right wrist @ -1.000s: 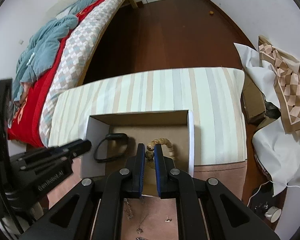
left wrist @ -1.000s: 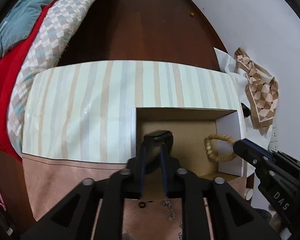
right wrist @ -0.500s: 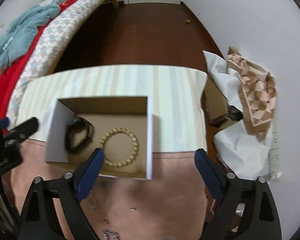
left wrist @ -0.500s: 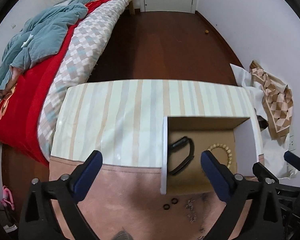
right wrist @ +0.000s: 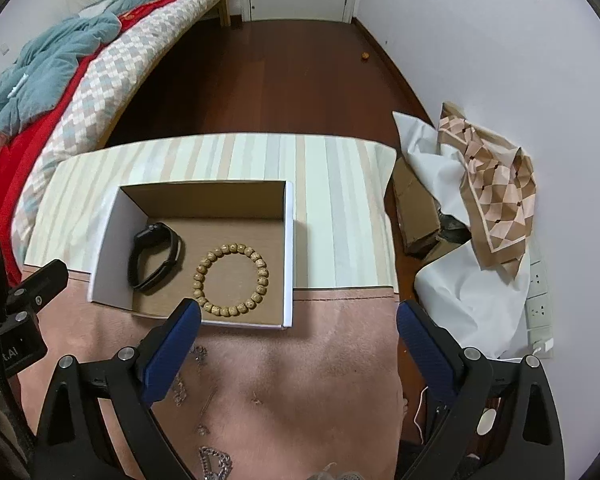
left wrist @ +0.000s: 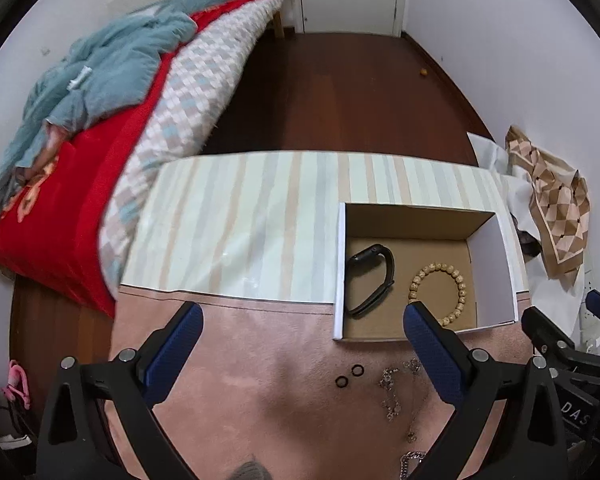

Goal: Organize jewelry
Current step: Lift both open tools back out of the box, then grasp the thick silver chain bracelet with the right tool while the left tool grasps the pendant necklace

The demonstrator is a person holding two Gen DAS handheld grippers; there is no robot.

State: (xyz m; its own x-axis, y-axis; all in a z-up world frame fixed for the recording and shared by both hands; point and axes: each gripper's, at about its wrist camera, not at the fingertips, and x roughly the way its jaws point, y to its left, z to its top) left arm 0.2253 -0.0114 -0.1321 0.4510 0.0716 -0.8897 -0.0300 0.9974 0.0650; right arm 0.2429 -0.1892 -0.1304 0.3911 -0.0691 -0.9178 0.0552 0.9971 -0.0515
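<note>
An open cardboard box [left wrist: 492, 276] [right wrist: 112, 240] sits on the table and holds a black wristband [left wrist: 370, 280] [right wrist: 154, 256] and a wooden bead bracelet [left wrist: 440, 292] [right wrist: 232, 278]. My left gripper [left wrist: 300, 328] is open and empty, above the pink cloth, left of the box. My right gripper [right wrist: 298, 328] is open and empty, near the box's front right corner. Two small black rings [left wrist: 350, 375] and thin chains [left wrist: 392, 392] [right wrist: 180, 388] lie on the pink cloth in front of the box.
A striped mat [left wrist: 240, 224] [right wrist: 340, 208] covers the far half of the table, pink cloth [left wrist: 260, 380] [right wrist: 320, 380] the near half. A bed [left wrist: 100, 120] stands at left. Crumpled paper and a patterned cloth [right wrist: 492, 184] lie on the floor at right.
Both grippers opened, let go of the wristband and the bead bracelet in the box, and pulled up and back. Both items now lie on the box floor.
</note>
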